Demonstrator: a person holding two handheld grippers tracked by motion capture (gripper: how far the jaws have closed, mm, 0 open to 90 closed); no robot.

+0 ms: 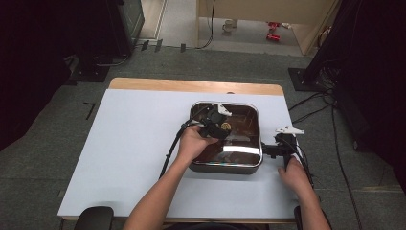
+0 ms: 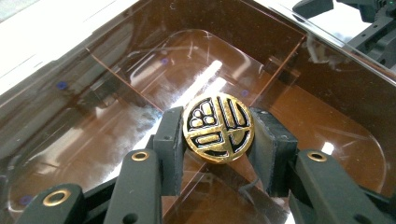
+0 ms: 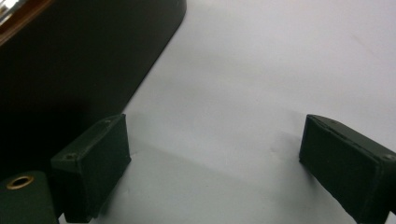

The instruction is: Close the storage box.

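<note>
A square brown see-through tray (image 1: 198,165) with inner compartments stands on the table's right half. My left gripper (image 1: 219,128) hangs over its middle, shut on a round black and gold medallion (image 2: 218,127) that is pinched by its edges between the two pads and held above the tray's floor (image 2: 177,70). The medallion (image 1: 224,126) looks like a small gold spot from above. My right gripper (image 1: 271,150) rests on the table just right of the tray's front corner. Its jaws stand wide open in the right gripper view (image 3: 210,163) with bare white table between them.
The white table top (image 1: 134,143) has free room left of the tray. The tray's dark outer wall (image 3: 70,70) lies close to my right gripper's left jaw. Cables (image 1: 170,151) trail from both grippers toward the near edge. Dark stands flank the table.
</note>
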